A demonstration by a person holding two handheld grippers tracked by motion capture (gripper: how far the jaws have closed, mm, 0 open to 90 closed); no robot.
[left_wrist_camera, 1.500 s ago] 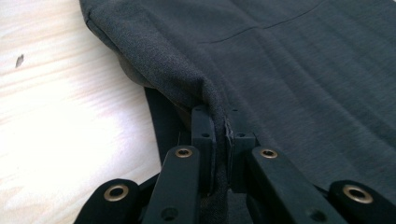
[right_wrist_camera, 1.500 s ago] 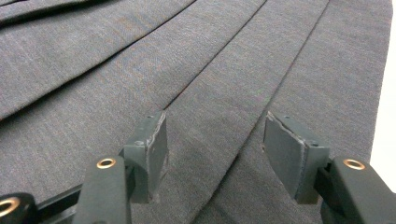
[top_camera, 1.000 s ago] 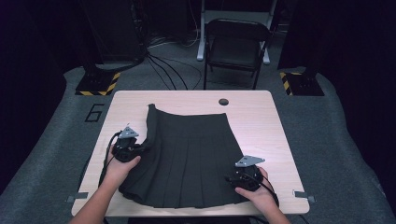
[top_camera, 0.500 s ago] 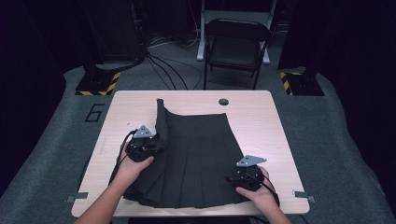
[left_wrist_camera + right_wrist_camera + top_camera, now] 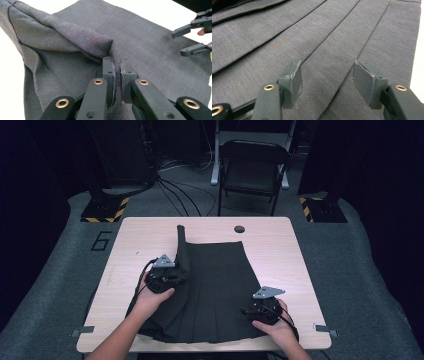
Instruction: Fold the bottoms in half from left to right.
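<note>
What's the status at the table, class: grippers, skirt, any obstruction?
Left gripper shut on the skirt edge, folding it inward. Right gripper open over the pleats. Nothing in the way.

The left gripper has its jaws pinched together; the right gripper jaws stand apart.

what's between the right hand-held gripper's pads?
Nothing gripped: the right hand-held gripper stands open over flat skirt pleats, seen in the right gripper view.

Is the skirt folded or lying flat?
Partly folded: the left gripper lifts the skirt's left edge over; the rest lies flat.
</note>
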